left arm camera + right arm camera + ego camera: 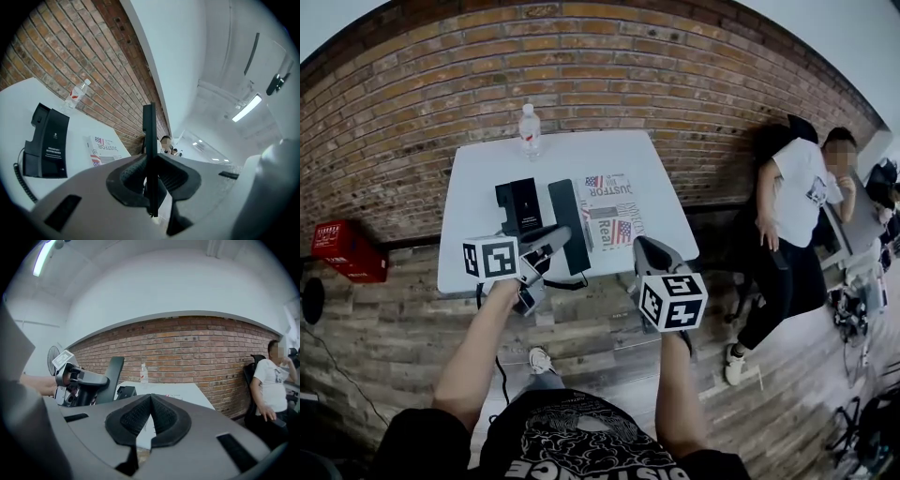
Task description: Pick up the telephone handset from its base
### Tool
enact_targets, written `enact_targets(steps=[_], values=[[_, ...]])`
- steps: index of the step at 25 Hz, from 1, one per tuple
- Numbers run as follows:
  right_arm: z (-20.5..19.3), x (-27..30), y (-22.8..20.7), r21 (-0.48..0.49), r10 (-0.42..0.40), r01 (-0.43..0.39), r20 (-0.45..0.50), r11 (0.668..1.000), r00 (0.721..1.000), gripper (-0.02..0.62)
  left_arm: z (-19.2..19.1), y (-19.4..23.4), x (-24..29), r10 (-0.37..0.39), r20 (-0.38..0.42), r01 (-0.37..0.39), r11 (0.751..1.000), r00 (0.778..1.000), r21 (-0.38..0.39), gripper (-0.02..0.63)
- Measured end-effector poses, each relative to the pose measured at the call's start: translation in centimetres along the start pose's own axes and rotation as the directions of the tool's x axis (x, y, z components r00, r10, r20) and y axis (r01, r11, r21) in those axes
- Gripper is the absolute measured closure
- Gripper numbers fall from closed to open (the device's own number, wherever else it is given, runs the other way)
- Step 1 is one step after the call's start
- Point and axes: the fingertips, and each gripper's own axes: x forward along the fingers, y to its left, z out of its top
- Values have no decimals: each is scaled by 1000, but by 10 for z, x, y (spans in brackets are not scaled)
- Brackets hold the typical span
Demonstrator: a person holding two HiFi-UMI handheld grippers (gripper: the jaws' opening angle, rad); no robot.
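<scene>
The black telephone handset is off its base and hangs above the white table's near edge. My left gripper is shut on it. In the left gripper view the handset stands edge-on between the pads, with the base and its coiled cord lying to the left on the table. My right gripper hovers right of the handset, shut with nothing in it. From the right gripper view I see the left gripper gripping the handset.
A water bottle stands at the table's far edge by the brick wall. A magazine lies right of the base. A person sits to the right of the table. A red box sits on the floor at left.
</scene>
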Motion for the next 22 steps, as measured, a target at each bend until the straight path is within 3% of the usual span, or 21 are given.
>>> enact_targets(steps=[12, 22], values=[[-11, -63, -18, -9, -37, 38, 29, 999, 999, 595, -34, -63, 12, 48, 20, -50, 988, 999, 145, 534], [-18, -85, -23, 12, -50, 50, 48, 999, 998, 595, -52, -72, 9, 74, 22, -76, 986, 997, 150, 534]])
